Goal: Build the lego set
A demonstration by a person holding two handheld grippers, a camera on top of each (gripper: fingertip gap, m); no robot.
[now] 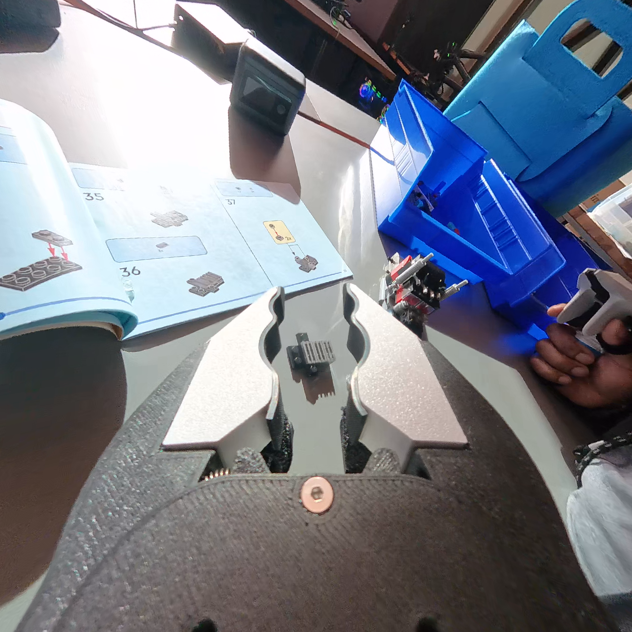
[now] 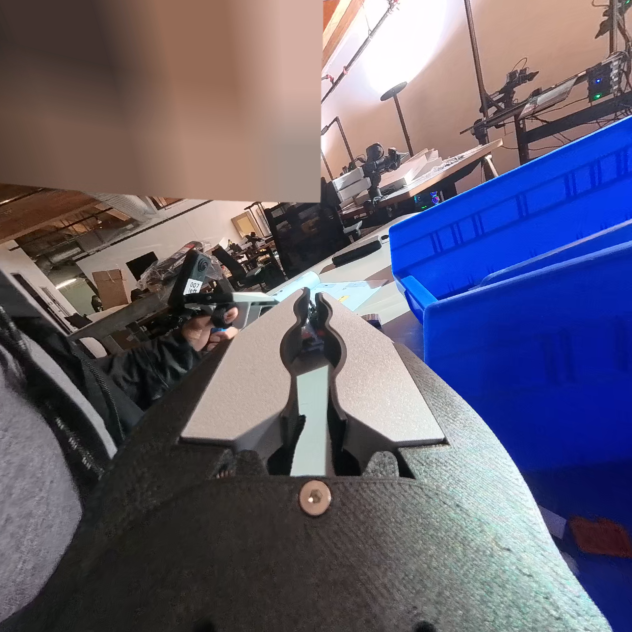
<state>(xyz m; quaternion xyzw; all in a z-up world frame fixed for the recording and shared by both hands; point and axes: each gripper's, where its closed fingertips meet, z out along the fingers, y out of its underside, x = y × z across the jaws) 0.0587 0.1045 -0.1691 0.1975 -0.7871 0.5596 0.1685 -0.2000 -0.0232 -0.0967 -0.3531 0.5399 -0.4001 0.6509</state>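
My left gripper [image 1: 313, 294] is open and low over the table. A small dark grey lego sub-assembly [image 1: 311, 354] lies on the table between its fingers, touching neither. A larger red, black and grey lego build [image 1: 413, 287] stands on the table ahead and to the right. My right gripper [image 2: 312, 295] has its jaws nearly together and nothing is gripped. The build [image 2: 309, 333] shows through the narrow gap, farther off. A hand [image 1: 581, 362] holds the right gripper at the right edge of the left wrist view.
An open instruction booklet [image 1: 171, 239] lies on the left, with a small clear piece [image 1: 127, 287] on its page. Blue bins [image 1: 444, 178] holding loose pieces stand on the right, close beside my right gripper [image 2: 513, 325]. A black box-shaped device [image 1: 266, 89] stands behind the booklet. The left gripper's tips are roughly 30 cm from the right gripper's.
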